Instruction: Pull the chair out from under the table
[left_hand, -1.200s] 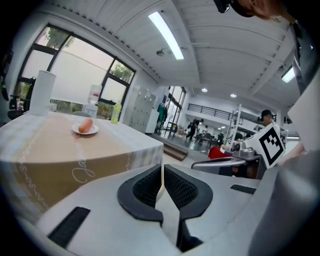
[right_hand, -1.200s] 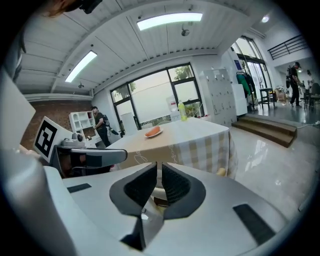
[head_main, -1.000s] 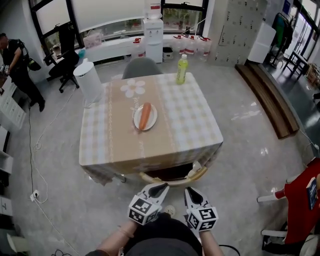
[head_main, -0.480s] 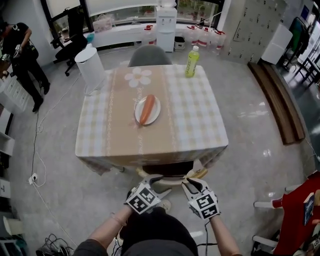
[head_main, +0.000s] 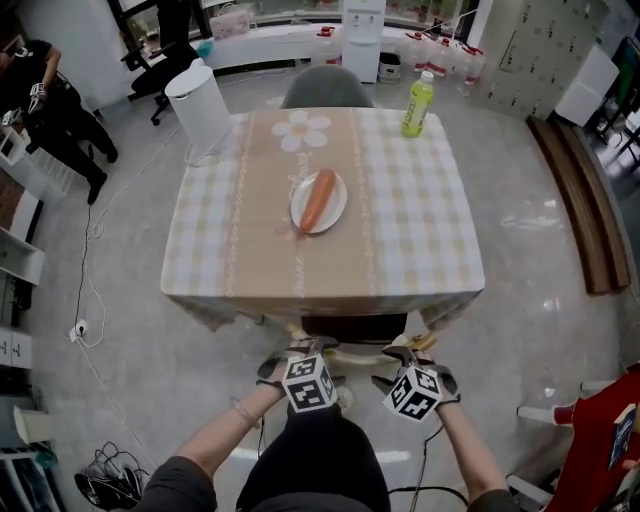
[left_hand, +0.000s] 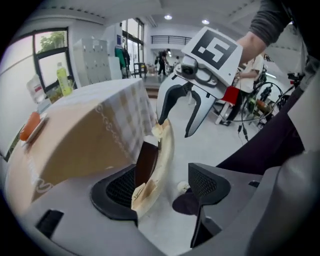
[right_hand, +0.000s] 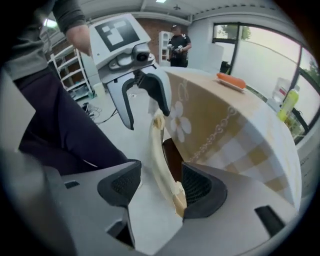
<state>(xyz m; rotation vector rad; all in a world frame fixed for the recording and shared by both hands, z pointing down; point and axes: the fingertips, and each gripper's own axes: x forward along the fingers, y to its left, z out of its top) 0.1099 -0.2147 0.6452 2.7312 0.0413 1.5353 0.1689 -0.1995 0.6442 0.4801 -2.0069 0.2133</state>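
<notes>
The chair (head_main: 352, 350) is tucked under the near side of the table (head_main: 420, 240); only its cream curved back rail and dark seat show. My left gripper (head_main: 293, 354) stands over the rail's left end and my right gripper (head_main: 407, 356) over its right end. In the left gripper view the jaws (left_hand: 162, 187) are opening, with the rail (left_hand: 161, 150) between them, close against the left pad. In the right gripper view the jaws (right_hand: 160, 187) are also opening, and the rail (right_hand: 161, 155) runs between them beside the right pad.
On the checked tablecloth are a plate with a carrot (head_main: 318, 200) and a green bottle (head_main: 418, 105). A grey chair (head_main: 325, 88) stands at the far side, a white bin (head_main: 200, 110) at the far left corner. A person (head_main: 50, 110) stands top left; cables (head_main: 110, 478) lie on the floor.
Both grippers have come down from above the chair onto its back rail and rolled. Their jaws, shut a second ago, now stand apart around the rail.
</notes>
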